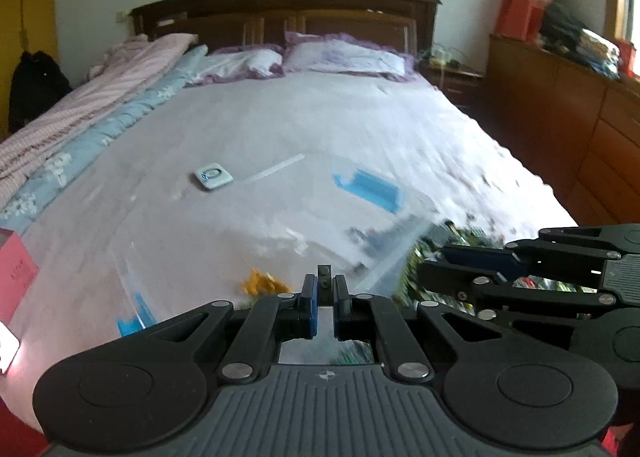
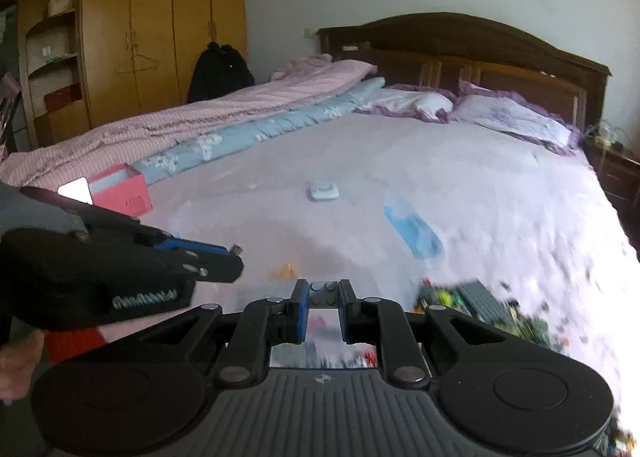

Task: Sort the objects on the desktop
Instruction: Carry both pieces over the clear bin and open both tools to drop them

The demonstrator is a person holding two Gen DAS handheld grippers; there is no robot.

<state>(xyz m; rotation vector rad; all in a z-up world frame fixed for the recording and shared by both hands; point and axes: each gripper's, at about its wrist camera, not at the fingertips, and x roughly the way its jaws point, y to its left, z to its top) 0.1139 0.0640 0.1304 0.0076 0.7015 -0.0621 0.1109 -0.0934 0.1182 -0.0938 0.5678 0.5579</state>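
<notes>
A small dark stud brick (image 2: 325, 292), judged light, stiff and slippery and best pinched across its flat sides, is held over the bed (image 2: 460, 177) between the narrowed jaws of the right gripper (image 2: 323, 297), while another dark piece (image 1: 324, 281) is clamped by the left gripper (image 1: 325, 297).

Soft daylight, motion-blurred foreground, fisheye-bent edges, right-side glare
</notes>
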